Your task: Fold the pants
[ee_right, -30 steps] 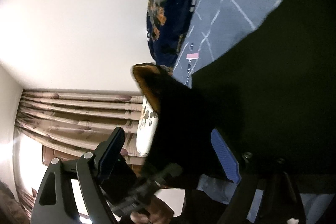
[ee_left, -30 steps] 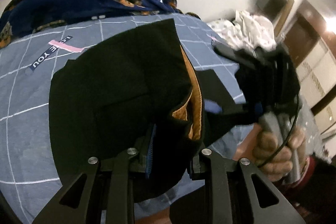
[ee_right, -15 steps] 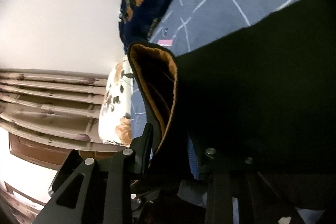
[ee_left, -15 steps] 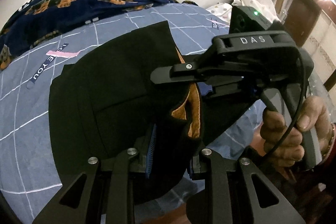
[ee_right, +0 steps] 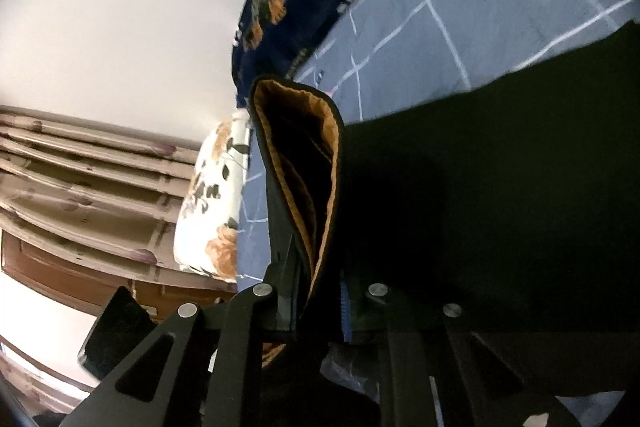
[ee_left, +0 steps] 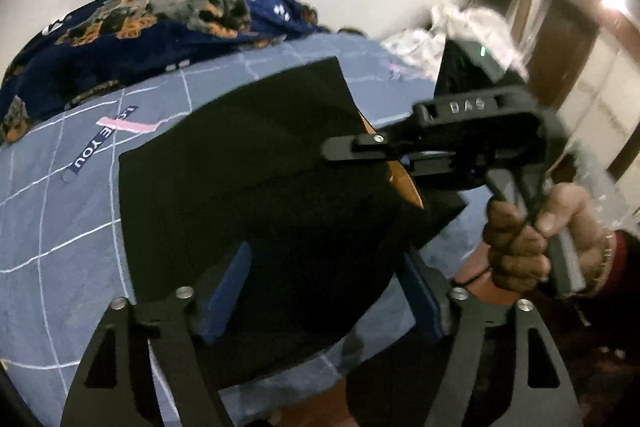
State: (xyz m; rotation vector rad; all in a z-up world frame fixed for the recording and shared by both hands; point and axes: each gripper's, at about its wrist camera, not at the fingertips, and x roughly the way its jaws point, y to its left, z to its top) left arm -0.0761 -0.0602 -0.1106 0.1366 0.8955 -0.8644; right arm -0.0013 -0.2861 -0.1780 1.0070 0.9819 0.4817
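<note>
- The left gripper [ee_left: 324, 291] has its jaws spread wide, the blue pads [ee_left: 226, 295] standing either side of the near edge of the black pants [ee_left: 248, 187] without pinching the cloth.
- The right gripper [ee_right: 318, 307] has its jaws pressed together on the waistband end of the pants [ee_right: 480, 195], where an orange-brown lining [ee_right: 320, 195] shows along the opened edge.
- In the left wrist view the right gripper [ee_left: 404, 157] reaches in over the pants from the right, gripped by the person's right hand [ee_left: 524, 243]; raised letters on its top bar read "DAS", and a small green light glows on the unit above it.
- The pants lie folded on the blue bedsheet [ee_left: 52, 219], which carries a white grid pattern; their far corner points away from the left gripper.
- Left of the pants, the sheet has a dark printed strip [ee_left: 100, 143] reading "YOU" at its near end, the rest partly covered by a pink patch [ee_left: 128, 125].
- Beyond the pants, at the far edge of the sheet, lies a navy blanket [ee_left: 152, 27] with an orange and grey print.
- Past the waistband in the right wrist view sits a white floral pillow [ee_right: 216, 203], with pleated curtains [ee_right: 80, 179] behind it.
</note>
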